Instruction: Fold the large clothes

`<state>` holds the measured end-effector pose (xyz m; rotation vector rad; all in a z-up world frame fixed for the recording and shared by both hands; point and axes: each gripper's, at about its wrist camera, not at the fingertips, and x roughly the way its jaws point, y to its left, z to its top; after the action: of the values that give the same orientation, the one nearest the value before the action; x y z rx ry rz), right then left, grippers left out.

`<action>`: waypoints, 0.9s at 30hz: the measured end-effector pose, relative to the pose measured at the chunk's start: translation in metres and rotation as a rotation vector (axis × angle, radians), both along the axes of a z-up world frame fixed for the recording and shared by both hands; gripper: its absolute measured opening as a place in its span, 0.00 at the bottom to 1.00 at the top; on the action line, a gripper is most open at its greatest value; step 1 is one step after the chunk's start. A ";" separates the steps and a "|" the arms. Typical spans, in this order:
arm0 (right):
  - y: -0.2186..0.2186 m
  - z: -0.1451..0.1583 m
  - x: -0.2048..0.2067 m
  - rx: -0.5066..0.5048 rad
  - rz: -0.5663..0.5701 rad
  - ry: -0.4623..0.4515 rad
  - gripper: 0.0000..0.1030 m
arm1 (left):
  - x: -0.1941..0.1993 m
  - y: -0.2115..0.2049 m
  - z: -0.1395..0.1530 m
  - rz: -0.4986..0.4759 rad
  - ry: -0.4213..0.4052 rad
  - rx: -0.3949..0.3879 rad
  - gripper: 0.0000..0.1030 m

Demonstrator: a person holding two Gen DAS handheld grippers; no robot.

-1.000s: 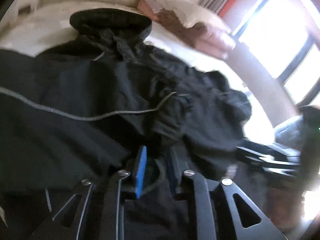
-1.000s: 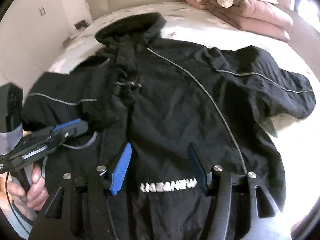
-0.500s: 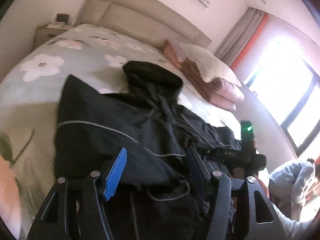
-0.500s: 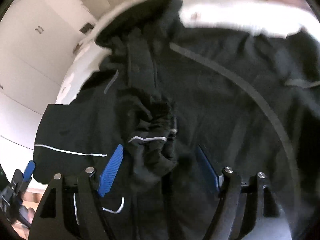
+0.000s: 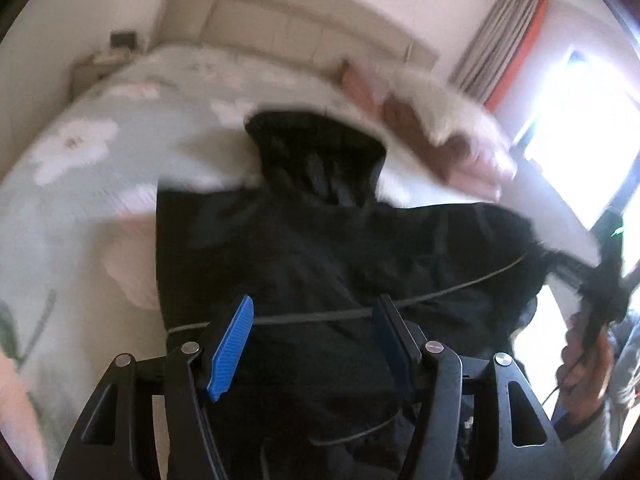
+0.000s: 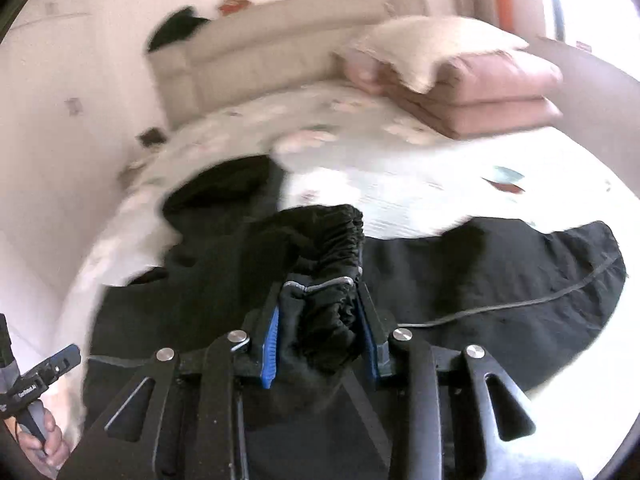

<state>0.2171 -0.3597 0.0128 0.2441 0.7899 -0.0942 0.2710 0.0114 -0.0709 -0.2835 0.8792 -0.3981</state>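
Observation:
A black hooded jacket (image 5: 320,240) lies spread on the floral bed sheet (image 5: 80,160), its hood (image 5: 316,152) toward the headboard. My left gripper (image 5: 316,312) hovers open above the jacket's body, with nothing between its blue pads. In the right wrist view the jaws of my right gripper (image 6: 318,292) are closing, and the pads press on the bunched elastic sleeve cuff (image 6: 332,240), which is raised off the jacket (image 6: 500,272). The right gripper (image 5: 600,280) also shows in the left wrist view, at the right edge, held by a hand (image 5: 584,368).
A folded pink quilt with a pillow (image 6: 480,92) lies at the far right of the bed, below a beige headboard (image 6: 280,40). A nightstand (image 5: 104,64) stands at the far left. A bright window (image 5: 580,112) is on the right.
My left gripper opened off the jacket fabric and drew back and up. My right gripper opened wide over the bunched sleeve, then closed on its cuff and lifted it.

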 end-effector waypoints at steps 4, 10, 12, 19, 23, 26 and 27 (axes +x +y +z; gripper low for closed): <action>-0.032 -0.062 0.019 0.035 -0.040 0.177 0.36 | 0.034 -0.023 -0.061 -0.005 0.192 0.049 0.59; -0.045 -0.116 0.023 0.066 -0.036 0.262 0.36 | 0.029 -0.031 -0.054 -0.015 0.118 0.127 0.59; -0.037 -0.104 0.021 0.042 -0.018 0.263 0.38 | 0.024 -0.031 -0.044 -0.009 0.093 0.129 0.59; 0.009 -0.020 -0.013 -0.052 0.133 0.033 0.58 | 0.002 -0.061 -0.003 -0.091 -0.014 0.037 0.59; 0.039 -0.055 0.005 -0.088 0.187 0.139 0.58 | 0.006 -0.091 -0.044 -0.107 0.074 0.149 0.59; 0.032 -0.107 0.018 -0.048 0.143 0.307 0.56 | 0.000 -0.093 -0.062 -0.096 0.039 0.166 0.59; 0.028 -0.116 0.014 -0.017 0.144 0.302 0.56 | -0.001 -0.094 -0.062 -0.098 0.030 0.173 0.59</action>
<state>0.2315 -0.3322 -0.1033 0.1575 1.1041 -0.0016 0.2701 -0.0825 -0.1332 -0.0876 0.9532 -0.4063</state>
